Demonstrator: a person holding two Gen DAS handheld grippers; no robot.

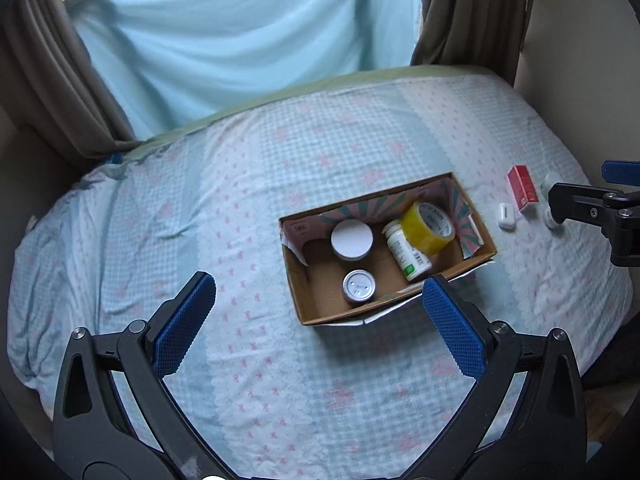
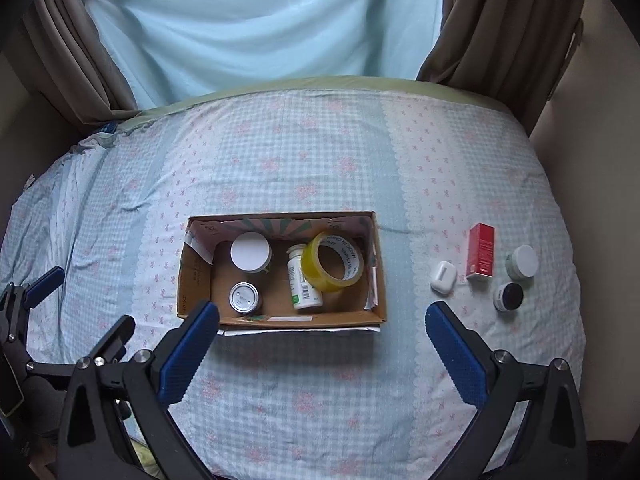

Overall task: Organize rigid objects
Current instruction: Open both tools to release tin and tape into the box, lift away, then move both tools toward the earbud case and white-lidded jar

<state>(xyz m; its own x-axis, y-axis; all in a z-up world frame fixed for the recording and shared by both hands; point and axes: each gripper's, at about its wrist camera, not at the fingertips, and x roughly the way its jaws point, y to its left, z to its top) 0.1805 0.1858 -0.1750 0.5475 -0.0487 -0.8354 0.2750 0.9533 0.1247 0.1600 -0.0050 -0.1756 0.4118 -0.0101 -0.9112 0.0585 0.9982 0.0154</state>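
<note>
An open cardboard box (image 2: 196, 276) (image 1: 294, 280) lies on the bed. In it are a white-lidded jar (image 2: 250, 255) (image 1: 352, 239), a small silver tin (image 2: 245, 298) (image 1: 359, 286), a white pill bottle (image 2: 303, 280) (image 1: 406, 252) and a yellow tape roll (image 2: 333, 262) (image 1: 428, 226). Right of the box lie a white earbud case (image 2: 443, 276) (image 1: 506, 216), a red carton (image 2: 481, 256) (image 1: 523, 188), a white-lidded jar (image 2: 523, 262) and a small dark-lidded jar (image 2: 509, 297). My left gripper (image 1: 318, 320) and my right gripper (image 2: 322, 340) are open and empty, above the bed near the box's front.
The bed (image 2: 320, 152) has a pale blue checked sheet with pink bows. Brown curtains (image 2: 500, 28) and a light blue drape (image 2: 260, 20) hang behind it. The right gripper shows at the right edge of the left wrist view (image 1: 580, 194).
</note>
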